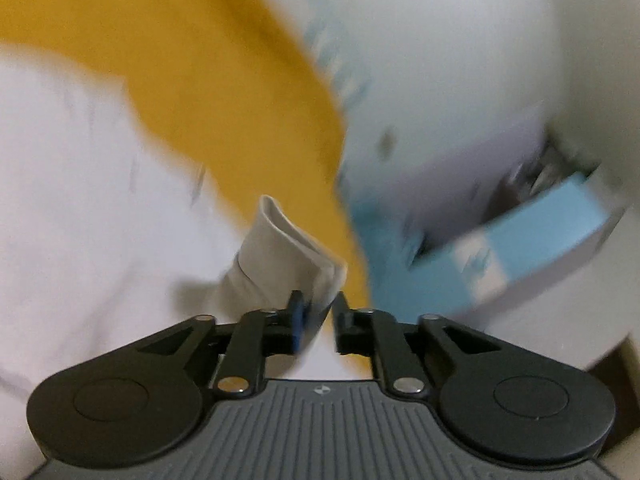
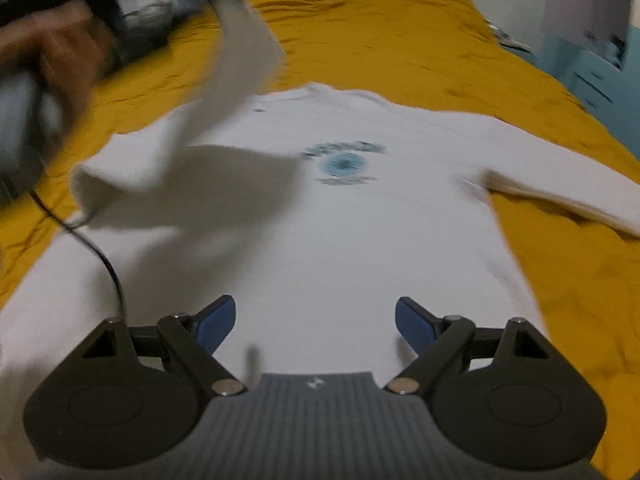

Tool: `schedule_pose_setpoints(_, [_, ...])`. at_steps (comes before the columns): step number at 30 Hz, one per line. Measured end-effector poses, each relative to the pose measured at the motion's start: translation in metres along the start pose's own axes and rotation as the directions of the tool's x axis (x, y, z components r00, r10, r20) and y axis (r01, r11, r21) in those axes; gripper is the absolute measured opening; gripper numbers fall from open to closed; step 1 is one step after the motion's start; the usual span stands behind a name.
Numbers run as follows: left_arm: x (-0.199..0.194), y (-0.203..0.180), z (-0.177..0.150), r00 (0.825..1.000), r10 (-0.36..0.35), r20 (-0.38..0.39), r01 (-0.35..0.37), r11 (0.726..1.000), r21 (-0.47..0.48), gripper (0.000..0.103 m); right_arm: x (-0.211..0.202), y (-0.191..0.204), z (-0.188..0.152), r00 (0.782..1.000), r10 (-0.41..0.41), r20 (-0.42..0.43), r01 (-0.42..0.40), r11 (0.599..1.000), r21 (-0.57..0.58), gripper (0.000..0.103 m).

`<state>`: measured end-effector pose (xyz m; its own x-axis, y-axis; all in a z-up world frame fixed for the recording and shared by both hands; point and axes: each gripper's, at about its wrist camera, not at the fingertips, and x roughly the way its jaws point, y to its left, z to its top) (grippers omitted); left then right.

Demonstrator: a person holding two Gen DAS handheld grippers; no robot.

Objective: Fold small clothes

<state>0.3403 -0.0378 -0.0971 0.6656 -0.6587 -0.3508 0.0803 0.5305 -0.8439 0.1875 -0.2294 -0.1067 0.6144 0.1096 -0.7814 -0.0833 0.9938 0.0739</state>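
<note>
Left gripper [image 1: 320,316]: I see its jaws nearly together, the sleeve cuff [image 1: 280,248] between them.
Right gripper [image 2: 316,320]: spread wide, nothing between.
Shirt [image 2: 340,220]: flat on the yellow bedspread [image 2: 400,32], ahead of my right gripper.

raised sleeve [image 2: 240,64] and cable [image 2: 100,256] bar the left, bedspread [image 2: 400,32] beyond lies open

The right wrist view looks down along the white shirt [image 2: 340,240] from near its hem, toward the collar. The left wrist view sits close above the shirt's lifted sleeve [image 1: 280,252], heavily blurred. Both views share the shirt and the yellow bedspread [image 2: 400,32]
</note>
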Motion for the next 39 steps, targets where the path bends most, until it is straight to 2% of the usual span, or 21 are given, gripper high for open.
schedule_pose_setpoints(2, [0.015,0.009,-0.003,0.998,0.027,-0.053,-0.028,1.000,-0.015,0.018,0.002,-0.016,0.000,1.000,-0.012,0.002,0.012,0.999,0.037,0.083])
schedule_pose_setpoints(4, [0.006,0.013,-0.003,0.999,0.026,-0.046,-0.025,1.000,0.019,0.020,0.003,-0.032,0.002,1.000,0.006,0.028,-0.009,0.995,0.100,0.083])
schedule_pose_setpoints(6, [-0.014,0.015,0.000,0.999,0.042,-0.033,-0.041,0.998,0.045,0.045,0.006,-0.044,0.010,0.997,0.054,0.058,-0.063,0.982,0.178,0.082])
schedule_pose_setpoints(8, [-0.041,0.015,0.005,0.996,0.094,-0.008,-0.093,0.994,0.063,0.058,0.010,-0.054,0.018,0.991,0.101,0.091,-0.120,0.967,0.227,0.082])
schedule_pose_setpoints(9, [-0.059,0.018,0.009,0.991,0.130,0.012,-0.130,0.989,0.073,0.060,0.014,-0.059,0.025,0.984,0.130,0.118,-0.156,0.957,0.246,0.082])
schedule_pose_setpoints(11, [-0.092,0.019,0.011,0.979,0.199,0.036,-0.202,0.973,0.114,0.060,0.027,-0.072,0.042,0.977,0.154,0.146,-0.192,0.935,0.299,0.074])
schedule_pose_setpoints(14, [-0.130,0.027,0.013,0.954,0.294,0.057,-0.299,0.937,0.179,0.064,0.058,-0.096,0.071,0.968,0.179,0.177,-0.236,0.890,0.390,0.074])
schedule_pose_setpoints(17, [-0.144,0.040,0.012,0.920,0.391,0.035,-0.386,0.887,0.253,0.064,0.103,-0.107,0.104,0.965,0.211,0.157,-0.256,0.892,0.373,0.067])
schedule_pose_setpoints(19, [-0.147,0.052,0.006,0.886,0.463,0.022,-0.449,0.846,0.288,0.064,0.131,-0.109,0.117,0.963,0.227,0.143,-0.265,0.892,0.365,0.056])
schedule_pose_setpoints(20, [-0.147,0.057,0.003,0.877,0.481,0.010,-0.462,0.835,0.298,0.064,0.145,-0.109,0.123,0.957,0.254,0.137,-0.287,0.889,0.358,0.055])
schedule_pose_setpoints(23, [-0.144,0.071,-0.002,0.871,0.491,0.010,-0.470,0.828,0.307,0.064,0.175,-0.104,0.131,0.968,0.237,0.084,-0.251,0.891,0.378,0.055])
schedule_pose_setpoints(25, [-0.136,0.074,-0.005,0.861,0.507,0.031,-0.487,0.806,0.337,0.064,0.190,-0.103,0.136,0.962,0.263,0.078,-0.272,0.877,0.396,0.055])
schedule_pose_setpoints(27, [-0.131,0.078,-0.007,0.838,0.543,0.045,-0.519,0.771,0.369,0.064,0.196,-0.099,0.138,0.954,0.286,0.090,-0.298,0.869,0.396,0.054])
schedule_pose_setpoints(28, [-0.128,0.080,-0.006,0.830,0.557,0.042,-0.530,0.761,0.374,0.064,0.197,-0.098,0.137,0.954,0.286,0.092,-0.299,0.871,0.389,0.038])
schedule_pose_setpoints(29, [-0.127,0.085,-0.007,0.825,0.564,0.034,-0.534,0.760,0.371,0.064,0.197,-0.095,0.139,0.954,0.287,0.090,-0.299,0.873,0.384,0.003])
schedule_pose_setpoints(32, [-0.119,0.090,-0.007,0.813,0.582,0.018,-0.547,0.753,0.366,0.065,0.189,-0.101,0.139,0.955,0.275,0.112,-0.297,0.872,0.390,0.000])
schedule_pose_setpoints(34, [-0.118,0.091,-0.008,0.804,0.595,0.020,-0.560,0.744,0.365,0.066,0.168,-0.106,0.142,0.956,0.242,0.166,-0.288,0.878,0.382,0.000])
schedule_pose_setpoints(37, [-0.121,0.094,-0.006,0.798,0.602,0.026,-0.568,0.738,0.364,0.066,0.141,-0.121,0.140,0.944,0.231,0.235,-0.312,0.855,0.414,0.000])
schedule_pose_setpoints(39, [-0.122,0.095,-0.007,0.790,0.612,0.038,-0.584,0.732,0.352,0.066,0.135,-0.132,0.135,0.952,0.188,0.242,-0.281,0.850,0.445,0.000])
